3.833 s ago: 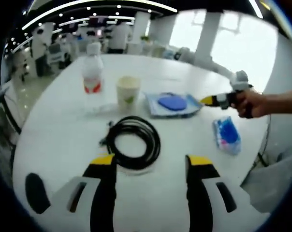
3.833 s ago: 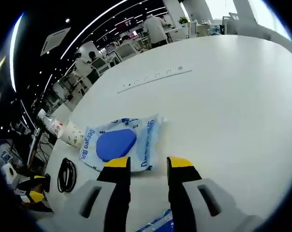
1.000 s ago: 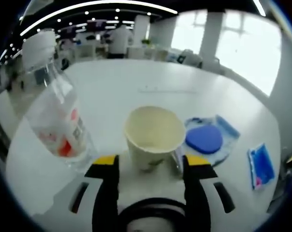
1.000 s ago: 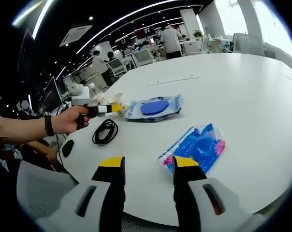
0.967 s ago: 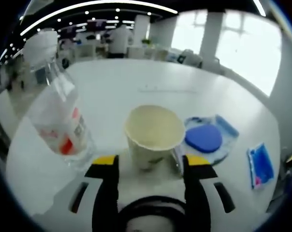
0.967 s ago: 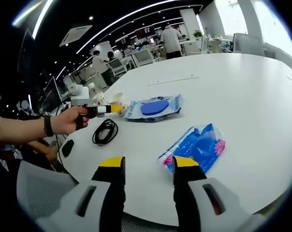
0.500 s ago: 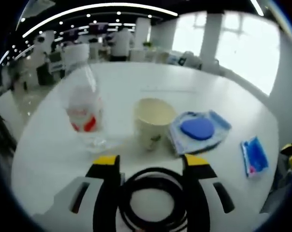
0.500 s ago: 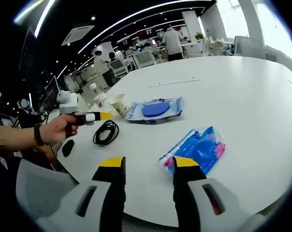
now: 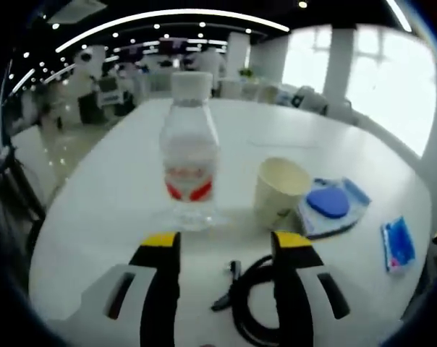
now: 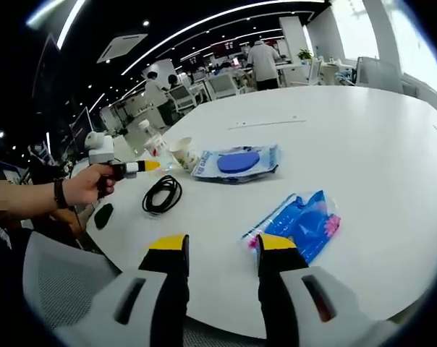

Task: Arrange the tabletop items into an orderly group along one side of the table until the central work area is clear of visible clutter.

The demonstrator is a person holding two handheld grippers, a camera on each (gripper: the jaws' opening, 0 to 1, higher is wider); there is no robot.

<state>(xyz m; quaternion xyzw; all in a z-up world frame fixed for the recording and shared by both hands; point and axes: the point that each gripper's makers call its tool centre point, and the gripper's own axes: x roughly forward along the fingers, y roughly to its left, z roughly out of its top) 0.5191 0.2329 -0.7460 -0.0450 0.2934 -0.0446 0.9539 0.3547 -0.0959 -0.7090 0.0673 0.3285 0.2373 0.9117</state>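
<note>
Bottle is standing upright on the white table, dead ahead of the left gripper and just beyond its yellow tips. Left jaws are gaping wide, holding nothing. Bottle's long axis is running vertical, so the jaws look set to straddle it from the side. Paper cup is sitting just right of the bottle, apart from it. Black cable coil is lying near the bottle on the gripper's side, partly under the right jaw. Blue-disc packet is lying beyond the cup, away from the bottle; a smaller blue pouch is lying further right still.

Right gripper is hovering off the table edge, jaws likewise spread and empty, well apart from the bottle, with the blue pouch nearest it. Left gripper is clearly the nearer one to the bottle; judging by that, the bottle is the next pick.
</note>
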